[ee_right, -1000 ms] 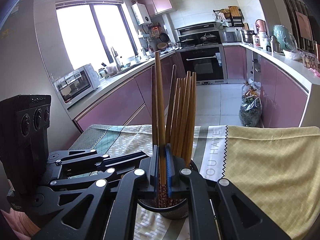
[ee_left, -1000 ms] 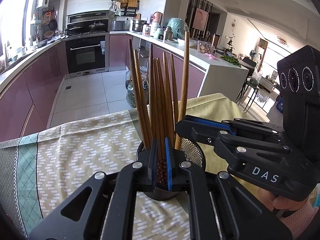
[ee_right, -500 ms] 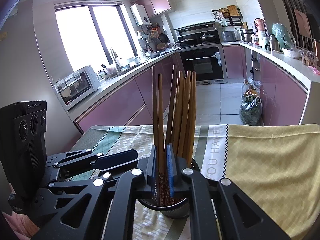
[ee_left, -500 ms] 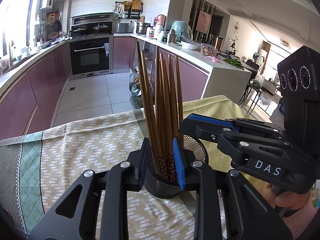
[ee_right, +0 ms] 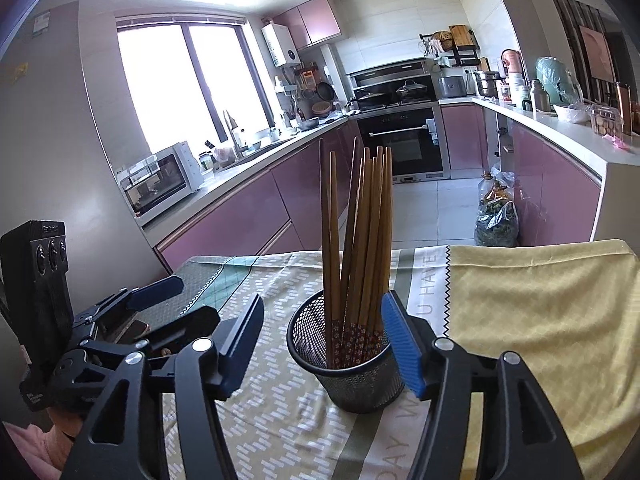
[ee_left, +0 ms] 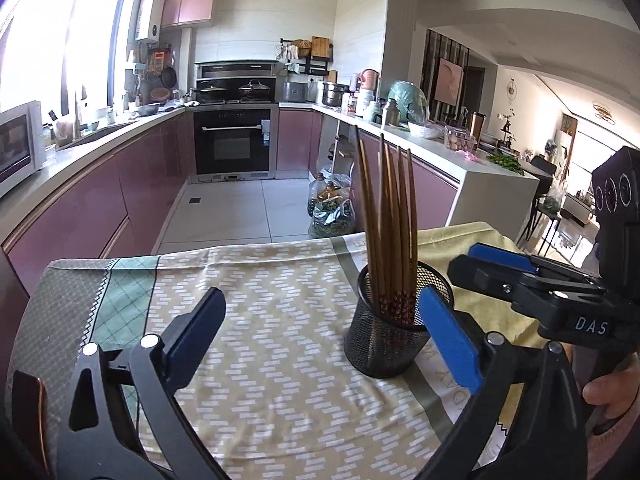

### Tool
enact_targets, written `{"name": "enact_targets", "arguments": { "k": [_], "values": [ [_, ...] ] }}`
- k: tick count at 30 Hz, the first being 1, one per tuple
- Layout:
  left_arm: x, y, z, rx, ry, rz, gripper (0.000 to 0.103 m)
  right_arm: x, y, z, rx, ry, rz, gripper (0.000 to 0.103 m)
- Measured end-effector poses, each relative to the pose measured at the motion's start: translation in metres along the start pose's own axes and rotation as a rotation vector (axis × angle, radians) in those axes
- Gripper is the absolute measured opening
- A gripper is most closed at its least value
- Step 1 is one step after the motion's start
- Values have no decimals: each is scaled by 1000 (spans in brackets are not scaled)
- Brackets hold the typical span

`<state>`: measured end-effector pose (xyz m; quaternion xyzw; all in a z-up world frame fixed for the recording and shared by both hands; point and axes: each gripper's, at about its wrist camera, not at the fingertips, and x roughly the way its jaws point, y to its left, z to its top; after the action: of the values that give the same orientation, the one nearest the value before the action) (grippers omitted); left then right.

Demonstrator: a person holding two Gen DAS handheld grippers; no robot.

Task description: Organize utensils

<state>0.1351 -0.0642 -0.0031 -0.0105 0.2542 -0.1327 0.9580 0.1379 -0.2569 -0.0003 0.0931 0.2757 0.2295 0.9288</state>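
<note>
A black mesh cup [ee_left: 390, 328] stands upright on the patterned tablecloth [ee_left: 256, 304] and holds several wooden chopsticks [ee_left: 390, 216], tips up. The cup [ee_right: 352, 364] and chopsticks [ee_right: 360, 232] also show in the right wrist view. My left gripper [ee_left: 324, 340] is open and empty, with the cup by its right finger. My right gripper [ee_right: 326, 348] is open and empty, its jaws standing on either side of the cup without touching. The right gripper also shows at the right of the left wrist view [ee_left: 496, 264], and the left gripper at the left of the right wrist view [ee_right: 160, 300].
The table's far edge drops to a tiled kitchen floor [ee_left: 248, 212]. Purple cabinets [ee_right: 248, 224] run along the left and an oven [ee_left: 232, 144] stands at the back. A yellow part of the cloth [ee_right: 540, 320] lies right of the cup. A bag [ee_right: 496, 216] sits on the floor.
Both grippers were shut on chopsticks over the cup; both have opened, let the chopsticks drop into the cup, and pulled back from it.
</note>
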Motion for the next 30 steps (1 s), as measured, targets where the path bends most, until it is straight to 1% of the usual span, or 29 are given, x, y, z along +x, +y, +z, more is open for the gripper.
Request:
{"name": "enact_targets", "arguments": {
  "k": [1,2,3,5,6,7,15,24,30],
  "values": [
    [-6,3,-2,-6,-13,10,97,-2,1,-3,-6,-4,-3,70],
    [-11,6,-3,-9,-23,23,97,-4,4,-6,-13,-9,-11,78],
    [-16,9,-5,-11,-34,38,97,-6,6,-10,-22,-14,-18,84],
    [-25,15,-10,-14,-53,55,97,-8,12,-17,-41,-20,-35,89],
    [-29,18,-12,-18,-58,65,97,-9,14,-21,-46,-25,-40,94],
    [-32,20,-15,-21,-65,79,97,-10,15,-24,-48,-27,-44,96],
    [-62,33,-31,-30,-126,139,97,-20,32,-44,-104,-105,-133,96],
    [-80,33,-44,-11,-177,197,97,-33,44,-57,-134,-182,-172,96],
    [-89,36,-51,-23,-211,220,97,-40,49,-59,-157,-222,-198,96]
  ]
}}
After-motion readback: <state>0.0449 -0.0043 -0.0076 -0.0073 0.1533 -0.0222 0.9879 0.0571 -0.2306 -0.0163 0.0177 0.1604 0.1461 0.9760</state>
